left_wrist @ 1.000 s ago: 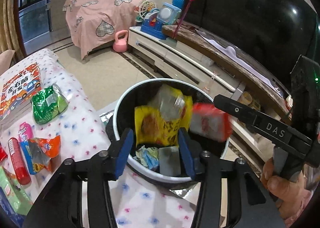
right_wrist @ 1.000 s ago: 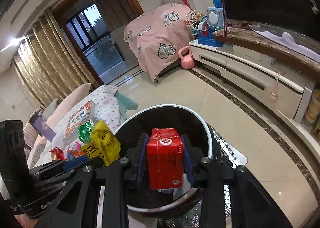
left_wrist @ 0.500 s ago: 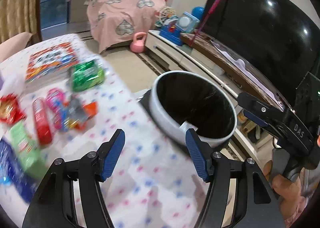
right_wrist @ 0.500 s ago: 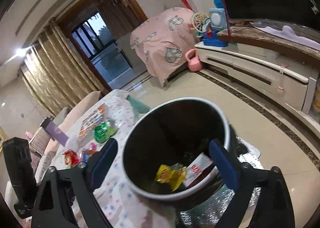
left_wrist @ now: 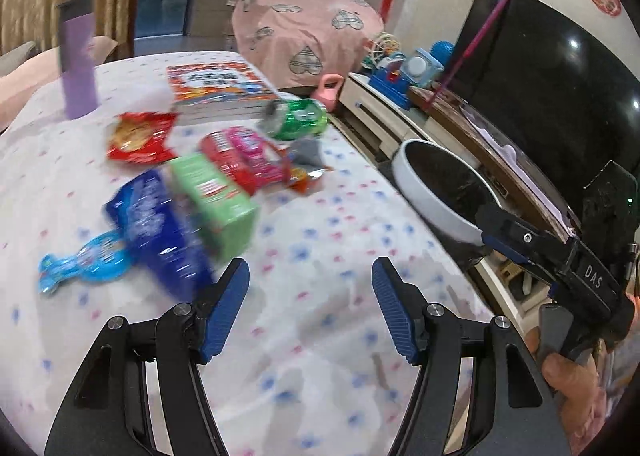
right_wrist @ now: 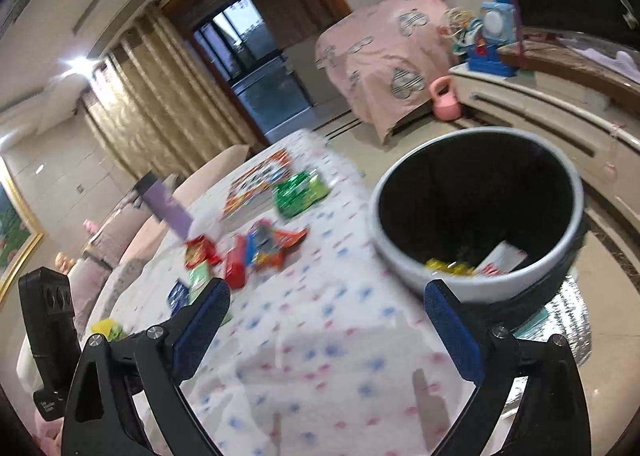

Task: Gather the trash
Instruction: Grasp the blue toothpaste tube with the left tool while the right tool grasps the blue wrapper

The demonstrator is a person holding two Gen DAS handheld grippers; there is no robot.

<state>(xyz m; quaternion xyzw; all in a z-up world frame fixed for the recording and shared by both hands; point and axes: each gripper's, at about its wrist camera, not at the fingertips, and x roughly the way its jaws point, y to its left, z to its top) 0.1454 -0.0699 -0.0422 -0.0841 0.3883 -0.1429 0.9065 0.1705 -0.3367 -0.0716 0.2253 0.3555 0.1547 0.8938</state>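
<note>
Currently your left gripper and right gripper both gape wide, empty, above the tablecloth; snack wrappers lie left of the bin.

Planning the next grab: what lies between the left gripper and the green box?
Only bare dotted tablecloth between the open left gripper and the green box, in the left wrist view.
</note>
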